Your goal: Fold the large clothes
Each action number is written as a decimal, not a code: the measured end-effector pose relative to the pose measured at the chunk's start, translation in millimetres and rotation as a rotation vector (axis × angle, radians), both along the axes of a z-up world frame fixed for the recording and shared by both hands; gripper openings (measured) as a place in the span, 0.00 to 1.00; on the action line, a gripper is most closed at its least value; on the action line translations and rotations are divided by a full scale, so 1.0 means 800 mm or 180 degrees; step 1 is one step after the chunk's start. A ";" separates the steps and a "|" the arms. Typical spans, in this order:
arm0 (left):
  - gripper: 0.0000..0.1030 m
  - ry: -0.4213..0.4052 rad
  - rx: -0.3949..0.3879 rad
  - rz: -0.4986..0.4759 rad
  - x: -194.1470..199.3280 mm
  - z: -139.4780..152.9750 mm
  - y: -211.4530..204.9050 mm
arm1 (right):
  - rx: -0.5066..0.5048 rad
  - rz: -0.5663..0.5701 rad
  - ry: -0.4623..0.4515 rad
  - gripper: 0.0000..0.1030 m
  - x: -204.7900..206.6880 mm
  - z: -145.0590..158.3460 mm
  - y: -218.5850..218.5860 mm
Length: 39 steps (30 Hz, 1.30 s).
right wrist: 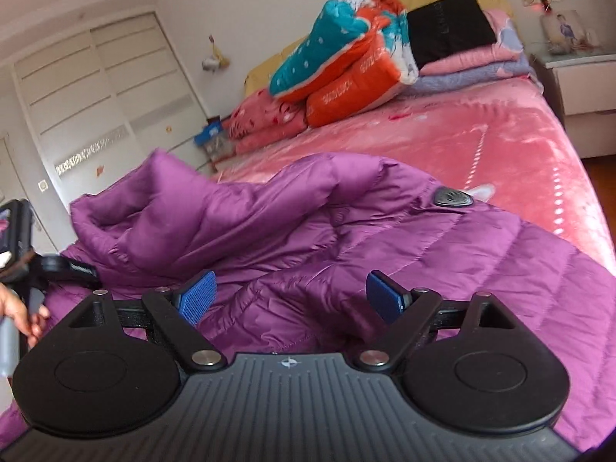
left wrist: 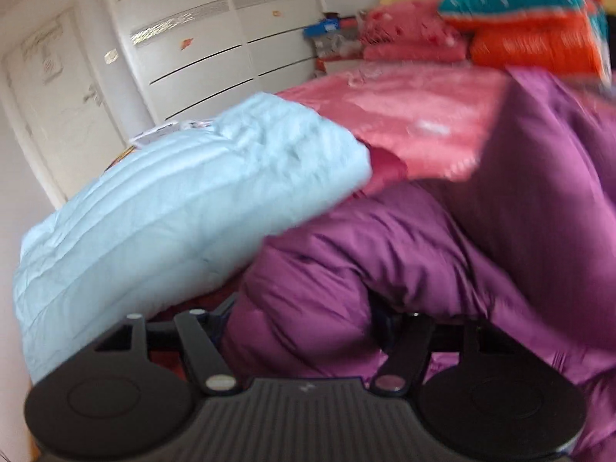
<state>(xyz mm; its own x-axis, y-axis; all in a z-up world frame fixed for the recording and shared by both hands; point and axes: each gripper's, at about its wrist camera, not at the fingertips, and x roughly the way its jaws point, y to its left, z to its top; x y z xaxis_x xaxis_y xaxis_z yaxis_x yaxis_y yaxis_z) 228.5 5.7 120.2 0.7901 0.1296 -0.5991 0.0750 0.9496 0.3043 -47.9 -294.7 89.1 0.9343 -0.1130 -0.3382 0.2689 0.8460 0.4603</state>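
Purple down jacket [right wrist: 346,238] lies rumpled across the near part of the pink bed [right wrist: 500,146], beside a light blue jacket [left wrist: 154,211] on the left. The right gripper [right wrist: 292,300] hovers over it with fingers apart, holding nothing; the left gripper [left wrist: 304,327] is buried in fabric, so I cannot tell its state. The slick, puffy shell could slide out of a shallow pinch, and a grab through several layers would drag the fold crooked.

So there's a big purple quilted puffer jacket [right wrist: 346,238] sprawled rumpled across the foot of the pink bed [right wrist: 481,146], one part bunched up into a tall fold on the left. A dark oval logo patch [right wrist: 453,197] faces up near its top edge.
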 end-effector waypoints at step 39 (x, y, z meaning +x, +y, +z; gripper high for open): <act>0.81 0.0165 -0.0302 -0.0939 -0.330 0.026 0.188 | -0.0022 0.0184 0.0231 1.00 -0.011 -0.001 -0.019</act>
<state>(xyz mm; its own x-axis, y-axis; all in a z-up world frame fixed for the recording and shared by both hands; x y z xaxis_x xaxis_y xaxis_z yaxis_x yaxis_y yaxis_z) -35.4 156.4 140.6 0.7534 -0.1591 -0.6380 0.3646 0.9085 0.2040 -56.9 -310.2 88.7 0.9124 -0.0621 -0.4045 0.2519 0.8642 0.4355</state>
